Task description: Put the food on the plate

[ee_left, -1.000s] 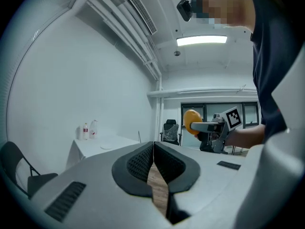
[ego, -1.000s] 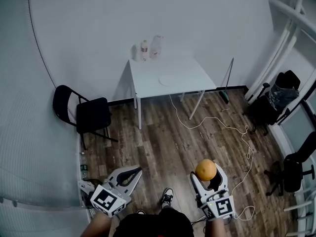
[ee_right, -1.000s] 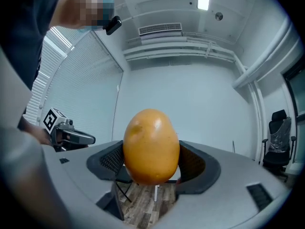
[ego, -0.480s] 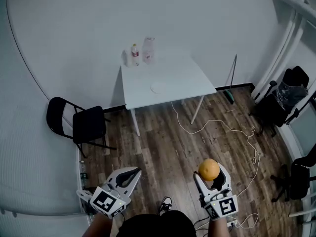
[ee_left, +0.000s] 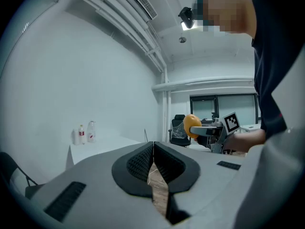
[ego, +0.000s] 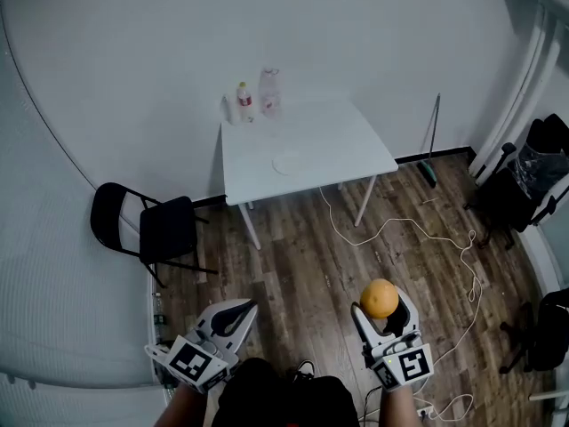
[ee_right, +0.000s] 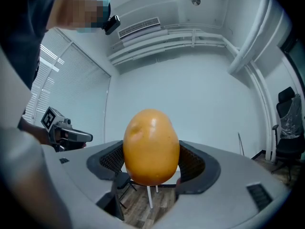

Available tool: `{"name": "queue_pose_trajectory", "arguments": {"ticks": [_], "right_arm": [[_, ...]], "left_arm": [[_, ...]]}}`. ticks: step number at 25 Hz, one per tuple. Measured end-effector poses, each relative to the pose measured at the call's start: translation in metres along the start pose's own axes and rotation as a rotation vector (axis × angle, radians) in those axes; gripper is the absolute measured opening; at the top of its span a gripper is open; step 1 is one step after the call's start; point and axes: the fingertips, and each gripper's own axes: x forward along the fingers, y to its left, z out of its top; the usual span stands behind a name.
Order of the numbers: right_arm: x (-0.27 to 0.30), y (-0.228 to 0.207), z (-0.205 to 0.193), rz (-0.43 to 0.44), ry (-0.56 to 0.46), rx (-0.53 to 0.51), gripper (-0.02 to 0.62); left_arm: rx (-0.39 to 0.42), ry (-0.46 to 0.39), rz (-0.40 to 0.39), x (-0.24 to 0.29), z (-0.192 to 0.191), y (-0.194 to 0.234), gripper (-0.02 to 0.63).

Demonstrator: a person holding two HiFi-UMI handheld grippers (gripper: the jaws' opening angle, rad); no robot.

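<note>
An orange (ego: 380, 298) (ee_right: 151, 146) sits clamped between the jaws of my right gripper (ego: 384, 314) (ee_right: 151, 163), held low at the bottom right of the head view, over the wooden floor. The orange (ee_left: 191, 126) also shows in the left gripper view, at mid-right. My left gripper (ego: 233, 314) (ee_left: 152, 163) is shut with nothing in it, at the bottom left. A white plate (ego: 287, 162) lies on the white table (ego: 338, 145) far ahead, well away from both grippers.
Two bottles (ego: 244, 101) (ego: 270, 91) stand at the table's back left corner. A black folding chair (ego: 147, 229) is left of the table. A white cable (ego: 418, 229) trails over the floor. Office chairs (ego: 520, 181) stand at the right wall.
The table has shifted slightly in the head view as the person moves. Both grippers keep their places low in the frame, the right one still holding the orange.
</note>
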Motion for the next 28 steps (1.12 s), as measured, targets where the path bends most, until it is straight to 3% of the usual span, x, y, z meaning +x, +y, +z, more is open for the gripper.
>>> {"name": "queue_pose_trajectory", "arguments": {"ticks": [5,13,17,22,28], "right_arm": [[0.021,-0.015,-0.013,0.009,0.050,-0.026,0.348],[0.070,-0.050,-0.008,-0.004,0.026,-0.007,0.348],[0.121,-0.067,-0.010,-0.010,0.024,-0.026,0.348],[0.201,-0.079,-0.021,-0.003,0.058,-0.047,0.348],[0.300,-0.086,-0.031,-0.014,0.093,-0.050,0.348]], "left_arm": [[-0.002,0.018,-0.004,0.023,0.000,0.018,0.023],[0.001,-0.028,-0.049,0.086,0.009,0.060,0.023],[-0.013,-0.034,-0.065,0.119,0.010,0.106,0.023],[-0.011,-0.123,-0.093,0.160,0.023,0.178,0.023],[-0.051,-0.030,-0.064,0.190,0.017,0.275,0.023]]}}
